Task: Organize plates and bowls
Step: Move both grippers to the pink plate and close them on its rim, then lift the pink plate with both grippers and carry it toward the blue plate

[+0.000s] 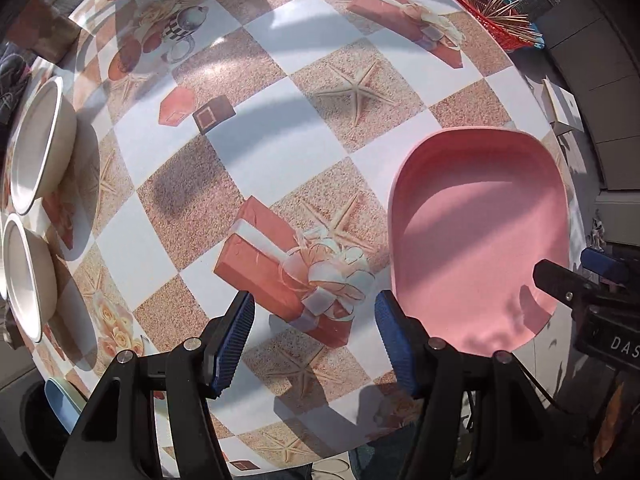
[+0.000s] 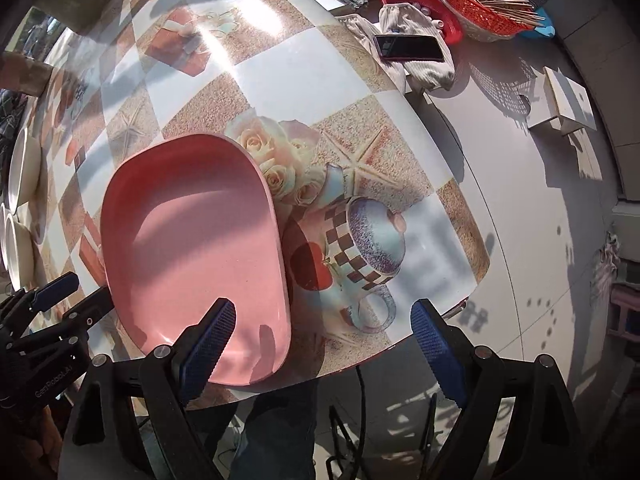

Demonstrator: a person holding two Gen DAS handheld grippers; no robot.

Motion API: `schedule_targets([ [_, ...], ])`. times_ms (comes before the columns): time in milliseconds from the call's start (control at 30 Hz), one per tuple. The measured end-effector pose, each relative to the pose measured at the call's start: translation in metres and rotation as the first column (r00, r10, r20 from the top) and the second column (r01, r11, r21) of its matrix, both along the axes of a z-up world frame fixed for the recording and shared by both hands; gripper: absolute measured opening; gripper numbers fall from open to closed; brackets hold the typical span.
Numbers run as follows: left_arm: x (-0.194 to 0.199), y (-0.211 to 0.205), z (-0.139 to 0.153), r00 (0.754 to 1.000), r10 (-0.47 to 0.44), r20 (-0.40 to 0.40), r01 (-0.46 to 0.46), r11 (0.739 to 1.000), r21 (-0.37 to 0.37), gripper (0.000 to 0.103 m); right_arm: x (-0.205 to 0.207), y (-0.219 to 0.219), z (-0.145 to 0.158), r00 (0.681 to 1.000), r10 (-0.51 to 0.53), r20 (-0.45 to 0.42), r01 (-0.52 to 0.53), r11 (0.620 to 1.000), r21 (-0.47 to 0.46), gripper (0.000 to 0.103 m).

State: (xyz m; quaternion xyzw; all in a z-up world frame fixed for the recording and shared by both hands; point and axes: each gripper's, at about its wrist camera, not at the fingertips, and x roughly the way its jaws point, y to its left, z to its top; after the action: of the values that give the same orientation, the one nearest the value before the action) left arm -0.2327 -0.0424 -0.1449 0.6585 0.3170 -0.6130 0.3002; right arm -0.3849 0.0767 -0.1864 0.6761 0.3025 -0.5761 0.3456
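Note:
A pink oval plate (image 1: 480, 232) (image 2: 192, 248) lies on the patterned tablecloth near the table's front edge. My right gripper (image 2: 322, 350) hangs open above it. Its left finger (image 2: 208, 348) is over the plate's near end and its right finger is over the printed teapot, so the plate's right rim lies between the jaws, untouched. My left gripper (image 1: 316, 344) stands open just left of the plate, over a printed gift box, with nothing between its pads. Each gripper shows in the other's view: right gripper (image 1: 580, 274), left gripper (image 2: 74, 298). Two white bowls (image 1: 40, 144) (image 1: 28, 276) sit at the far left.
A pale blue dish (image 1: 60, 400) peeks out at the lower left. Beyond the cloth, on a grey surface, stand a red basket of wooden sticks (image 2: 480, 12), a phone (image 2: 408, 47) on folded cloth and a small white box (image 2: 564, 108). A person's legs (image 2: 276, 432) are below the table edge.

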Motion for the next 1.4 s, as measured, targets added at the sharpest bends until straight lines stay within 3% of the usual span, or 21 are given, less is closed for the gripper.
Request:
schedule_targets([
  [100,-0.015,-0.004,-0.007,1.0,0.009,0.017,-0.008,1.0,-0.012,0.067,-0.001,-0.006,-0.005,1.0,0.023,-0.003,-0.023,1.0,-0.004,0.09],
  [233,-0.019,-0.007,0.008,0.999,0.028,0.045,-0.025,0.997,-0.068,0.067,-0.004,-0.006,-0.008,1.0,0.014,0.004,-0.014,1.0,-0.007,0.09],
  [400,-0.025,-0.006,0.025,1.0,0.001,-0.021,-0.003,0.996,-0.09,0.067,-0.011,-0.004,-0.007,1.0,0.011,-0.01,-0.011,1.0,-0.018,0.09],
  [667,-0.07,0.002,-0.02,0.999,-0.047,0.009,0.047,0.998,-0.031,0.067,-0.006,-0.017,-0.013,0.991,0.125,-0.041,-0.126,0.992,-0.024,0.09],
  [767,-0.083,0.006,-0.019,0.999,-0.047,-0.011,0.046,0.997,-0.056,0.068,0.0,-0.021,-0.013,0.982,0.167,-0.082,-0.17,0.985,-0.03,0.09],
  [833,-0.09,0.004,-0.02,0.999,-0.047,-0.011,0.046,0.997,-0.062,0.068,0.002,-0.023,-0.01,0.98,0.178,-0.093,-0.182,0.983,-0.037,0.083],
  [900,-0.091,0.0,-0.019,0.999,-0.033,-0.028,0.032,0.999,-0.044,0.063,0.009,-0.025,-0.005,0.975,0.2,-0.098,-0.206,0.977,-0.05,0.062],
  [967,-0.081,0.001,-0.015,0.997,-0.024,-0.067,0.023,1.0,-0.008,0.042,0.017,-0.029,-0.002,0.97,0.224,-0.094,-0.23,0.972,-0.056,0.043],
  [1000,-0.083,0.004,-0.013,0.997,-0.029,-0.075,0.028,1.0,-0.002,0.037,0.02,-0.029,-0.002,0.969,0.228,-0.094,-0.234,0.971,-0.056,0.033],
  [1033,-0.091,0.013,-0.009,0.996,-0.04,-0.08,0.04,0.999,-0.001,0.028,0.023,-0.03,-0.002,0.968,0.227,-0.105,-0.233,0.971,-0.049,0.033],
  [1067,-0.093,0.014,-0.008,0.995,-0.05,-0.081,0.05,0.999,-0.001,0.025,0.024,-0.03,-0.002,0.971,0.216,-0.104,-0.222,0.974,-0.047,0.033],
  [1200,-0.085,0.019,-0.012,0.996,-0.058,-0.071,0.058,0.998,0.0,0.025,0.024,-0.026,0.0,0.984,0.167,-0.059,-0.17,0.983,-0.061,0.023],
  [1400,-0.054,0.024,-0.013,0.996,-0.079,-0.038,0.078,0.997,-0.024,0.025,0.06,-0.026,-0.001,0.98,0.198,-0.019,-0.199,0.978,-0.06,0.022],
])
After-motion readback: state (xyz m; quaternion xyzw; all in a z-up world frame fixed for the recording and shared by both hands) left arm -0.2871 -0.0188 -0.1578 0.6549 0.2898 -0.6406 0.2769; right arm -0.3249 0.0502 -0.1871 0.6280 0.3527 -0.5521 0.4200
